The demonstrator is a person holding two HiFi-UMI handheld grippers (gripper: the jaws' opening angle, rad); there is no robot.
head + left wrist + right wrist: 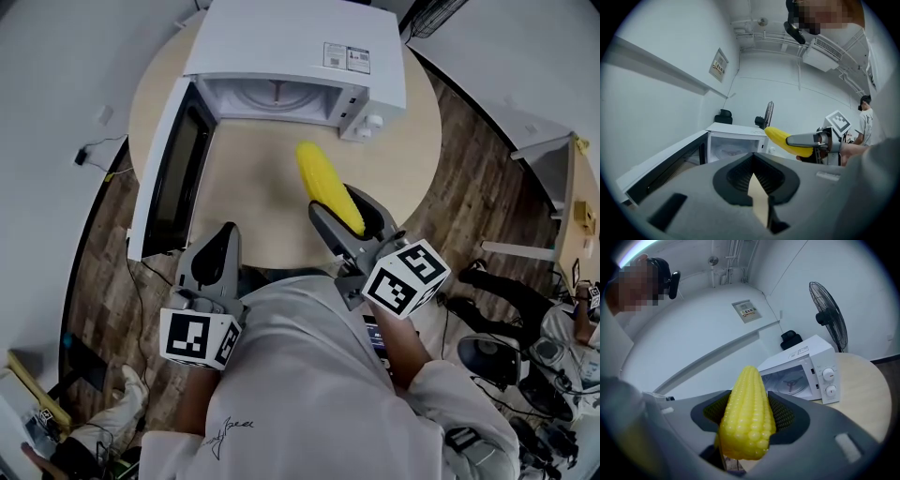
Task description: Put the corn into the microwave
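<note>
A yellow corn cob (328, 187) sticks forward out of my right gripper (349, 217), whose jaws are shut on its thick end. It hangs over the round table, in front of the white microwave (291, 47). The microwave's door (169, 169) stands swung open to the left and its turntable shows inside. In the right gripper view the corn (747, 413) fills the jaws and the microwave (801, 371) lies ahead to the right. My left gripper (223, 246) hovers at the table's near edge beside the door, its jaws together and empty. The left gripper view also shows the corn (783, 137).
The round wooden table (403, 159) carries only the microwave. A standing fan (827, 317) is behind it near the wall. A white desk (548, 155), cables and gear lie on the floor to the right, where a person (866, 123) stands.
</note>
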